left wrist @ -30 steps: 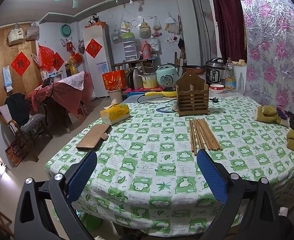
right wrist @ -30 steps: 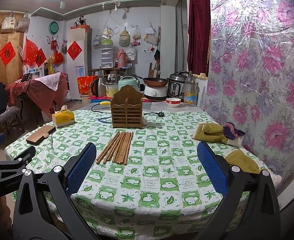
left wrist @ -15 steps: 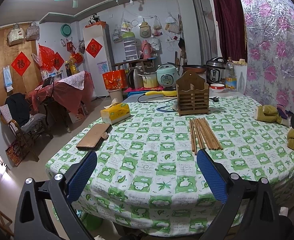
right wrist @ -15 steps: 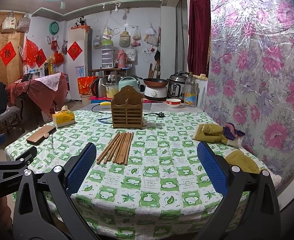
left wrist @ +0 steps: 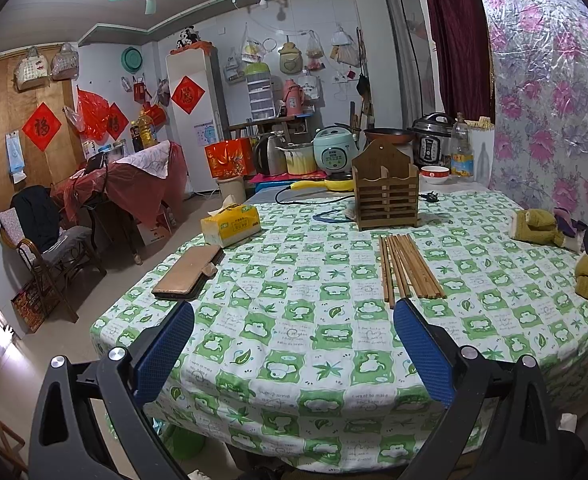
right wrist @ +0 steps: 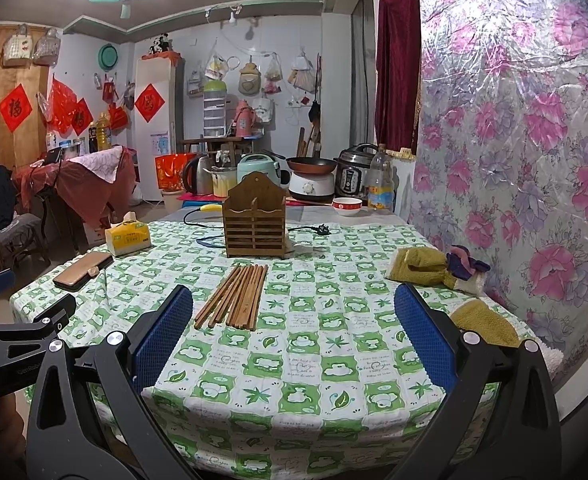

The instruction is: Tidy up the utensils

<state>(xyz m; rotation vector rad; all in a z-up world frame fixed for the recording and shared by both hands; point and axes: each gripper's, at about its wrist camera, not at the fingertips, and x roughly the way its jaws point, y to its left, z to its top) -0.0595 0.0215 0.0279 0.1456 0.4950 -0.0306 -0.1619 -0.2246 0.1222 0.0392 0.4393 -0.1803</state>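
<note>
Toward the middle of the table, on its green-and-white checked cloth, lies a loose row of wooden chopsticks, side by side and fanning a little at their near ends. Just beyond their far tips stands the wooden slatted holder, upright, its compartments apparently empty, though their insides are not fully visible. Nothing has yet gone into it, so the sorting looks to be at its start.

Both tools hover off the near edge of the table. The right gripper has its blue pads spread wide with nothing between them; the left gripper is likewise spread and empty.

I judge the sticks to be light, stiff and smooth, so they will likely roll or skate on the cloth if nudged sideways. Lying flat and touching one another, they offer little to pinch from above. The near ends, where they splay apart, seem the best place to take hold, closing across a stick's width; a grip near mid-length would balance it better for tipping upright into the holder. A phone case and tissue pack lie toward the left edge, well apart from the sticks.
</note>
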